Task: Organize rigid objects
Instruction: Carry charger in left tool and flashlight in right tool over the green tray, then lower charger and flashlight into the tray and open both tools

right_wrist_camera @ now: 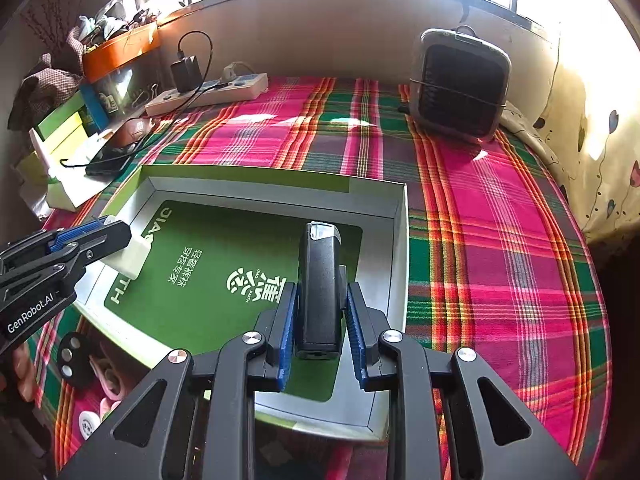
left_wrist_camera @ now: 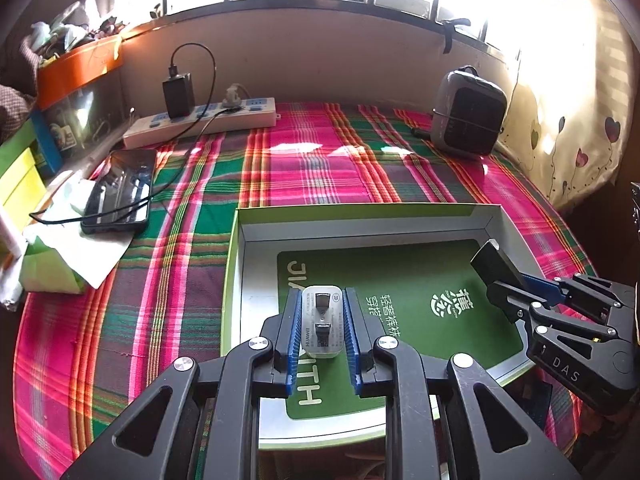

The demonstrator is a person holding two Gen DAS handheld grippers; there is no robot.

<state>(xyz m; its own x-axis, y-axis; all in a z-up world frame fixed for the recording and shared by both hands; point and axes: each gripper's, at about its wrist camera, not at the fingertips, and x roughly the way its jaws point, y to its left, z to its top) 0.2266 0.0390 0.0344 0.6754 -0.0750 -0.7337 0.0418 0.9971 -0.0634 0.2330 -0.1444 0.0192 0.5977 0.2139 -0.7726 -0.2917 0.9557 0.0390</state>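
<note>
Plaid cloth (left_wrist_camera: 320, 168) in pink, green and orange stripes covers the tabletop below a barred, sunlit window. Everything here is placed against the shallow white cardboard box with the green printed floor (left_wrist_camera: 436, 220), which lies open on the cloth. Far left of that box a black glossy smartphone (left_wrist_camera: 120, 192) rests on crumpled white paper, its thin cable running back to a long white plastic power strip (left_wrist_camera: 200, 122) by the wall, where a black boxy adapter (left_wrist_camera: 178, 94) stands plugged in. Over the box's left half, the left hand-held gripper (left_wrist_camera: 322, 332) is clamped by its ribbed blue pads on a small white rounded-square plastic charger plug (left_wrist_camera: 322, 320), metal prongs facing up. Over the box's right half, the right hand-held gripper (right_wrist_camera: 322, 320) pinches a slim black rectangular device with a silvery cap (right_wrist_camera: 320, 280), pointing away. Behind the box to the right, a grey rounded heater with a dark grille (left_wrist_camera: 468, 116) stands beside a cream curtain with heart prints (left_wrist_camera: 568, 120).
</note>
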